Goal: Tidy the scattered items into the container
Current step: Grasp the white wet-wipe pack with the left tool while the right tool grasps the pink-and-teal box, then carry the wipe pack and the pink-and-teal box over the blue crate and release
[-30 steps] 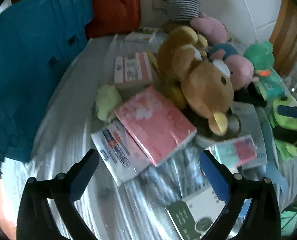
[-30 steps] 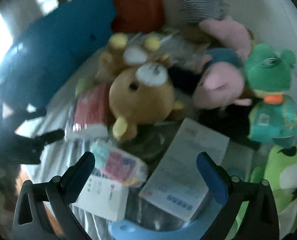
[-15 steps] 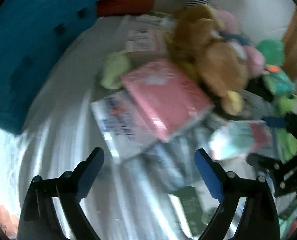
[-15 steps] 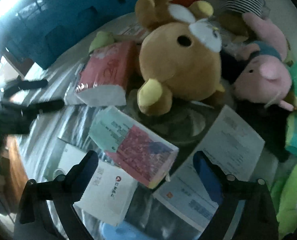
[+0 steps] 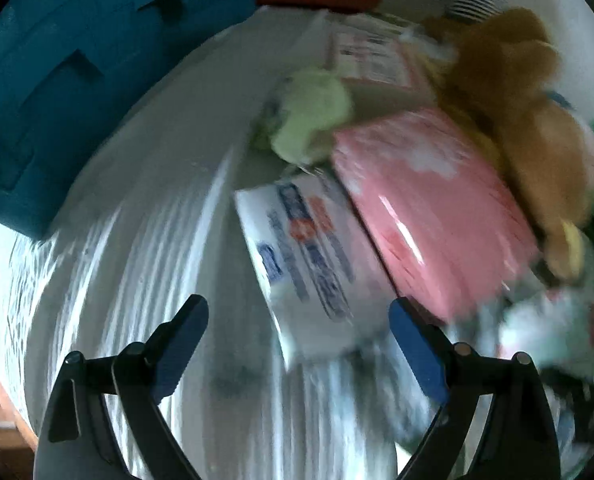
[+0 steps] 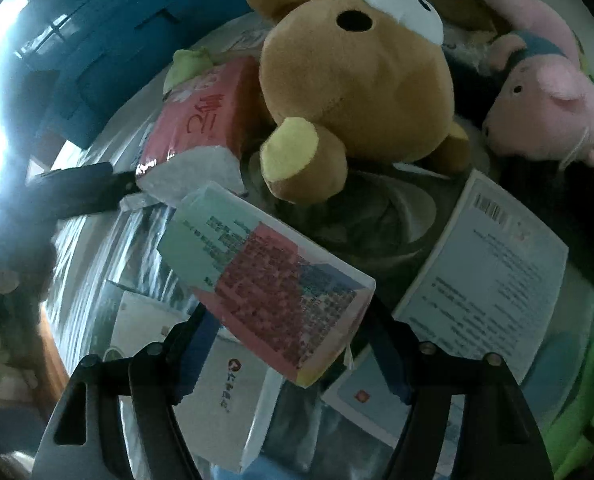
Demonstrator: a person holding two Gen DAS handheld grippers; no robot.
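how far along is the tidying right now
Early. Nothing visibly sits in the blue container yet. In hand: the right tongs bracket the mint and pink tissue pack; whether they grip it is unclear. The left tongs are open near the white pack. Left: the pink pack, brown bear, pig plush and boxes.
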